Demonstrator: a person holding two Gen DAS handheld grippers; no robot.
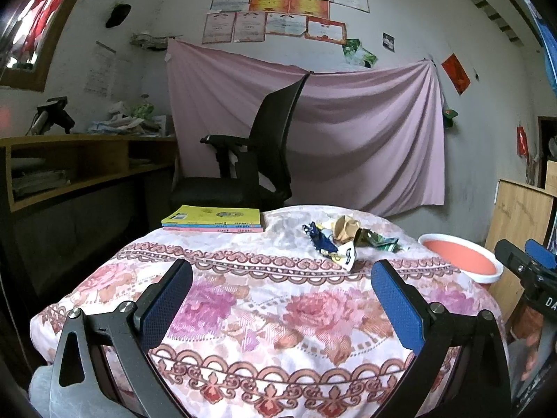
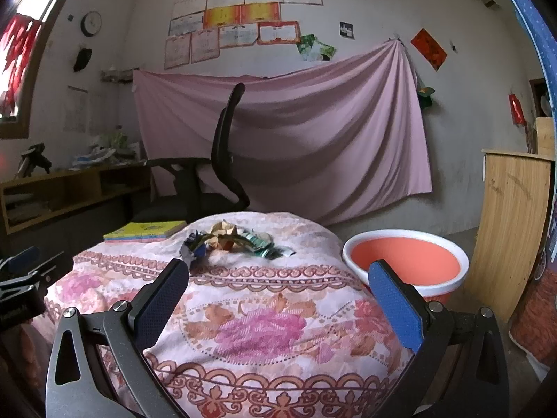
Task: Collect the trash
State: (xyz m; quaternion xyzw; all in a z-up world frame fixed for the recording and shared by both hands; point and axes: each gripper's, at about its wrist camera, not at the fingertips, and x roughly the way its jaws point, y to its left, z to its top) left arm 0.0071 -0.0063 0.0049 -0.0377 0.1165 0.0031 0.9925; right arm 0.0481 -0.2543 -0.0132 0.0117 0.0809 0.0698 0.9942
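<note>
A heap of crumpled wrappers (image 1: 343,238) (image 2: 231,240) (dark blue, tan and green pieces among them) is found on the far part of a table covered by a floral cloth (image 1: 264,310) (image 2: 264,327). To the right of the heap, past the table's edge, an orange basin with a white rim (image 1: 463,254) (image 2: 405,256) is noted. A stack of thin books with a yellow cover on top (image 1: 212,219) (image 2: 146,231) is seen at the table's far left corner, well apart from the wrappers. The left gripper (image 1: 282,299) is held at the near edge with its fingers spread wide and nothing between them; the right gripper (image 2: 278,299) is likewise spread and empty. Behind the table a black office chair (image 1: 250,160) (image 2: 209,177) is recorded before a pink sheet (image 1: 348,129) (image 2: 313,139) hung on the wall.
</note>
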